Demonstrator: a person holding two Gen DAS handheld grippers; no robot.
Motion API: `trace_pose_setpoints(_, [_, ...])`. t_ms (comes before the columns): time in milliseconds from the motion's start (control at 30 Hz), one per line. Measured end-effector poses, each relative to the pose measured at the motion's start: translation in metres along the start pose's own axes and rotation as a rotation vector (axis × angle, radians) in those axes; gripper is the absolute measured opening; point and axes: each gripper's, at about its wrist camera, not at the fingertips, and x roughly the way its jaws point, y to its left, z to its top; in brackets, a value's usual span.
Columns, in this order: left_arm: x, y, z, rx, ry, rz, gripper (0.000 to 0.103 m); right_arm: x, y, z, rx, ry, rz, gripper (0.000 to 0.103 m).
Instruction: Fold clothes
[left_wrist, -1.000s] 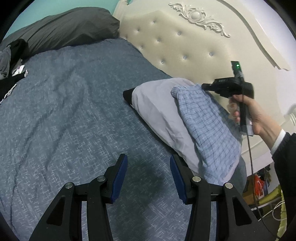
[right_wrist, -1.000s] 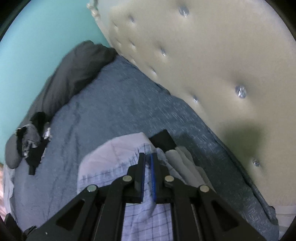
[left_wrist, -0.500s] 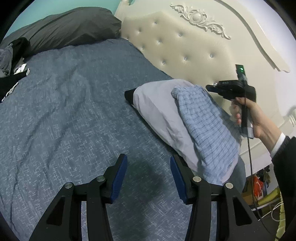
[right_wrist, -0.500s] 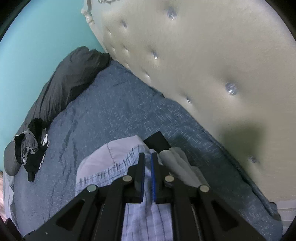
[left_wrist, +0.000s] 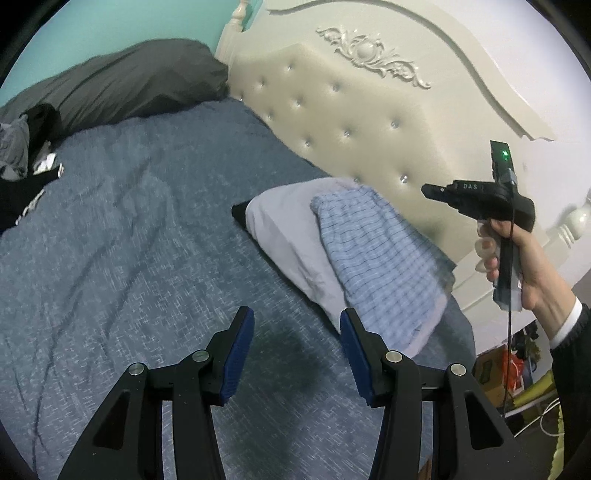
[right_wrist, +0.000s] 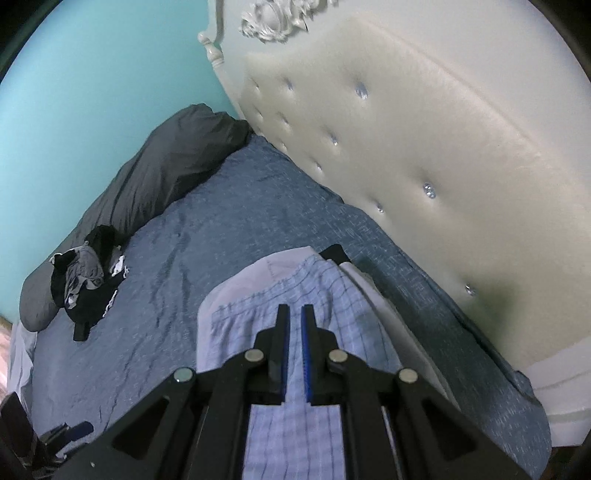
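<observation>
A folded stack lies on the blue-grey bed cover (left_wrist: 129, 240) by the headboard: a blue checked garment (left_wrist: 380, 266) on a lavender one (left_wrist: 284, 229), with a black piece (left_wrist: 239, 212) sticking out beneath. My left gripper (left_wrist: 295, 314) hovers open and empty over the cover, just left of the stack. A hand holds my right gripper (left_wrist: 428, 191) in the air to the right of the stack, clear of it. In the right wrist view the right gripper (right_wrist: 294, 308) is shut with nothing in it, above the checked garment (right_wrist: 351, 306) and the lavender one (right_wrist: 236, 288).
A heap of unfolded dark and grey clothes (left_wrist: 22, 162) (right_wrist: 85, 280) lies at the far left of the bed. A dark grey pillow (left_wrist: 129, 85) runs along the teal wall. The cream tufted headboard (left_wrist: 351, 110) stands right behind the stack. Clutter sits on the floor at lower right.
Both grippers have lifted and drawn back from the stack. The right one has risen up and away from the checked garment's top edge. The stack has not moved.
</observation>
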Motion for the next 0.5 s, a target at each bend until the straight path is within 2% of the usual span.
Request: trace_pose_setpoints(500, [-0.081,-0.029,-0.014,0.044,-0.053,0.015,0.056,-0.114,0.029,-0.054,0.000,-0.078,0.007,0.006])
